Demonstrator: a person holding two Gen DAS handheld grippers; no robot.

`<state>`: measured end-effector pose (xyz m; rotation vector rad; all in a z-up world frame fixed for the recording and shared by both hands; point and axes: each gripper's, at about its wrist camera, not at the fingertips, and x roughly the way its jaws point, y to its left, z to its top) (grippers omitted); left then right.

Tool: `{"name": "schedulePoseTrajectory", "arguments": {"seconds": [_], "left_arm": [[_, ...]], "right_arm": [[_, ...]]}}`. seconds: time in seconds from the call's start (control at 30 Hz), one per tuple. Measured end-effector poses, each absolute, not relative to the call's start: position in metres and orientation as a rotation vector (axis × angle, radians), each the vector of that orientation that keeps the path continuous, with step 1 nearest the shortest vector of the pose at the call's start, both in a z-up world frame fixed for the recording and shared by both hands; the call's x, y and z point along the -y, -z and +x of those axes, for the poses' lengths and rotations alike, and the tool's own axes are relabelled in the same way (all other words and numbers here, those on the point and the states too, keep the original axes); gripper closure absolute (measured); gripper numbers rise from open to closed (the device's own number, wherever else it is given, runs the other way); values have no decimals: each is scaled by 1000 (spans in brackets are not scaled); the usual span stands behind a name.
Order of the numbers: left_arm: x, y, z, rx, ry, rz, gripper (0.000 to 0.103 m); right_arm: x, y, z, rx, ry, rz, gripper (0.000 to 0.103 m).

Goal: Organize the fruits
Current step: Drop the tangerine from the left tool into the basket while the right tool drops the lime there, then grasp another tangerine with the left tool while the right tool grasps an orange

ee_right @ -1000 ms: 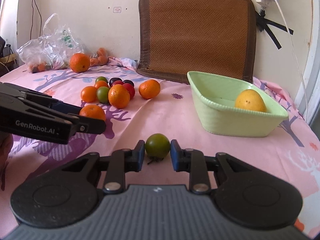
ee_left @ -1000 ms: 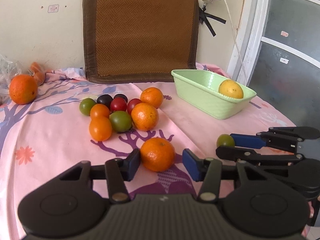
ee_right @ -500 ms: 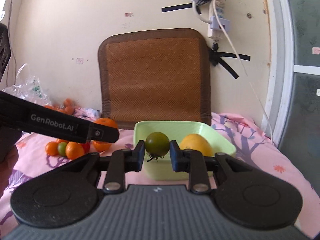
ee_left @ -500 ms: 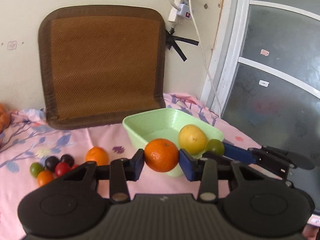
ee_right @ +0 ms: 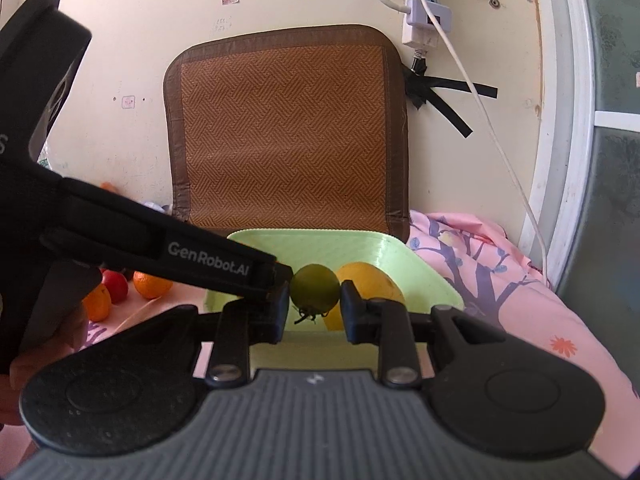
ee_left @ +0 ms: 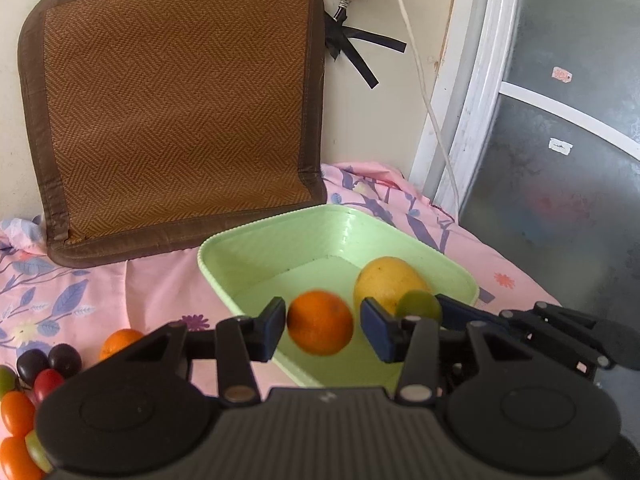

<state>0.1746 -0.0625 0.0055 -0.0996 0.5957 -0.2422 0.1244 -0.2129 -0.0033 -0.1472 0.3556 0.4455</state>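
A light green basket (ee_left: 256, 264) stands on the pink cloth with a yellow fruit (ee_left: 384, 280) inside. My left gripper (ee_left: 323, 330) is open over the basket's near side; an orange (ee_left: 320, 322) sits blurred between its fingers with gaps on both sides. My right gripper (ee_right: 314, 306) is shut on a green tomato (ee_right: 314, 288) above the basket (ee_right: 424, 276), next to the yellow fruit (ee_right: 372, 280). The green tomato also shows in the left wrist view (ee_left: 420, 306), held just right of my left gripper.
Several small fruits (ee_left: 24, 396) lie on the pink flowered cloth (ee_left: 152, 280) at the left. A woven brown mat (ee_left: 172, 100) leans on the wall behind the basket. A white cable (ee_left: 424, 80) hangs at the right by a glass door (ee_left: 560, 140).
Both grippers moved forward over the basket. My left gripper opened and let go of the orange, which now sits loose between the fingers. The right gripper still holds the green tomato.
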Motion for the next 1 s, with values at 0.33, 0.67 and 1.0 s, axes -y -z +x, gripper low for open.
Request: {"name": "schedulePoseTrajectory", "arguments": {"seconds": [0.33,0.67,1.0], "left_arm": [[38,-27,126,-523,222,-173,46],[-29,-5,17,-491,73,-141,46],[-107,20,-21,-542,-73,-246,46]], "right_arm": [[223,-8,97,-321,-422,-94,72],[199,4,52,-401,-531,6,72],[153,6,40,-451,-620,-65,72]]}}
